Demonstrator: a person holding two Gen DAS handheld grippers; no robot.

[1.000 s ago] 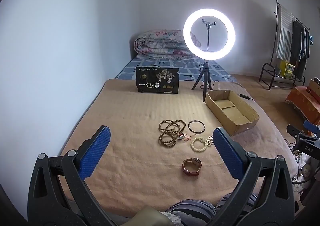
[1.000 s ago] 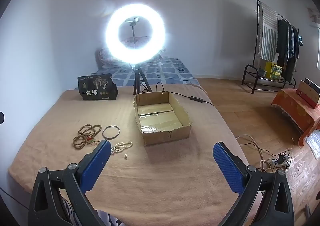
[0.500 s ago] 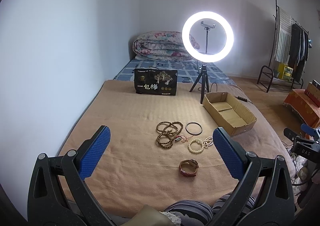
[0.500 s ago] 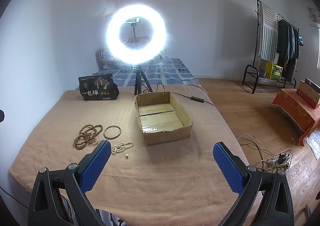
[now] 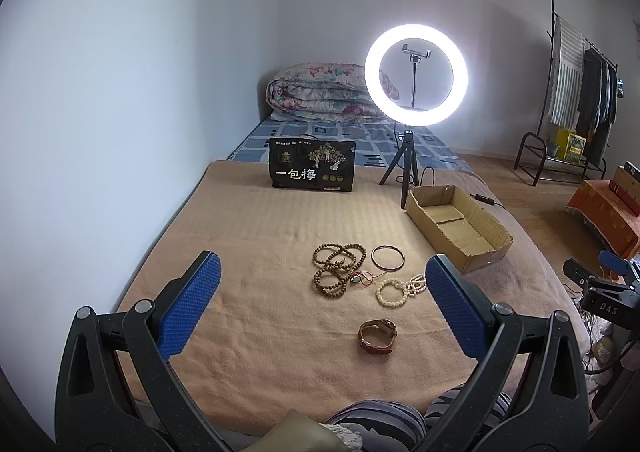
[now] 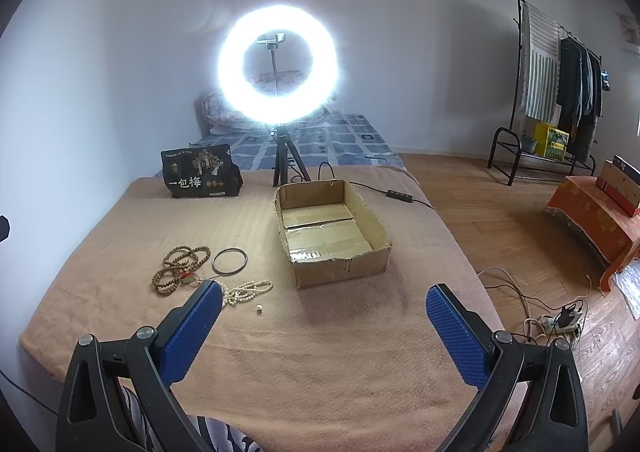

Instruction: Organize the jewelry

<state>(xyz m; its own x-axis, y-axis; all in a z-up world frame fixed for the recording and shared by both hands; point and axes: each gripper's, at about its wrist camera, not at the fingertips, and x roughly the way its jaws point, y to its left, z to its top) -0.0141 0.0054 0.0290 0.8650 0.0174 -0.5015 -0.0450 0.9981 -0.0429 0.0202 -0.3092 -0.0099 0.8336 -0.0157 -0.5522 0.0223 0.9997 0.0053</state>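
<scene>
Both grippers hang above the near edge of the tan blanket (image 5: 248, 236), and neither one has anything in it. The left gripper (image 5: 320, 304) has its blue pads spread wide with only air between them; the right gripper (image 6: 322, 326) is just as wide and just as bare.

The jewelry lies loose in a cluster mid-blanket, with the cardboard box (image 6: 332, 228) just to its right, open-topped and bare inside. Nothing has gone in yet, so I'd call this the very start: pick a first piece.

Nearest the left gripper is the watch (image 5: 377, 334), lying apart from the rest, which makes it the easy opener. I'd come straight down, pads either side of the strap loop, and close gently so it doesn't squirt out. The strands behind it overlap, so lift slowly there or one may drag its neighbour.

The count: one watch, one thin dark bangle (image 5: 387, 258), one tangle of brown wooden beads (image 5: 338, 266) whose separate strings I cannot tell apart, one cream bead bracelet (image 5: 392, 293) touching a run of small pale beads (image 6: 246, 290), one red-corded charm (image 5: 360, 278), and one stray bead (image 6: 259, 308) on its own
</scene>
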